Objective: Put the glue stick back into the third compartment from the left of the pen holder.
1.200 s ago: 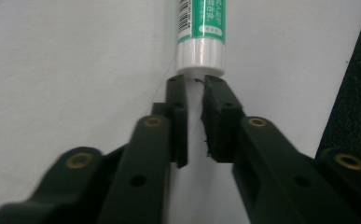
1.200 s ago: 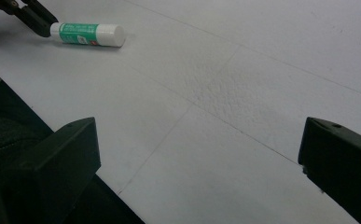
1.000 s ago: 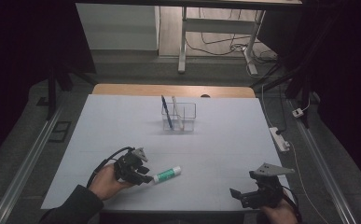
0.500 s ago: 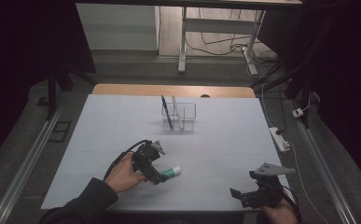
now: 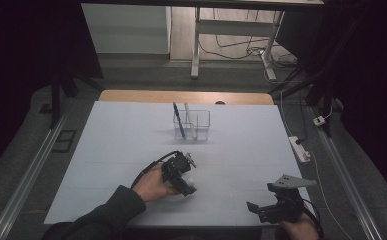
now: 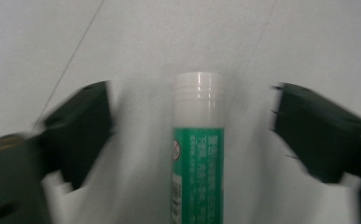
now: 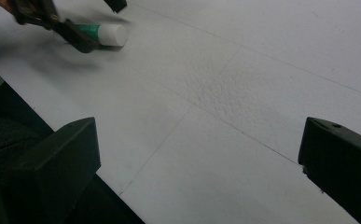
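The left gripper (image 5: 185,176) sits low over the white table (image 5: 111,150), a bit toward the person's side of the middle, and it has a glue stick (image 6: 198,154) lying between its jaws. Looking along that gripper, the jaws stand spread on either side of the stick with clear table showing between each pad and the tube, so nothing is pinched; they have just been closing in a little, with the stick between them. The stick is green with a white cap, flat on the table, cap end pointing away from the hand. From above, only the white cap (image 5: 191,183) peeks out beside the gripper, and the left hand (image 5: 153,184) wraps the gripper's body, a dark sleeve trailing back to the near edge.

The right gripper (image 5: 261,210) rests near the table's front right corner, well apart from the stick, its jaws spread wide over bare table. From its own camera the glue stick (image 7: 104,33) shows far off, framed by the other gripper's dark jaws.

Farther back, near the middle of the table, stands a clear holder (image 5: 193,126) with a dark pen (image 5: 177,119) and a pale one upright in it
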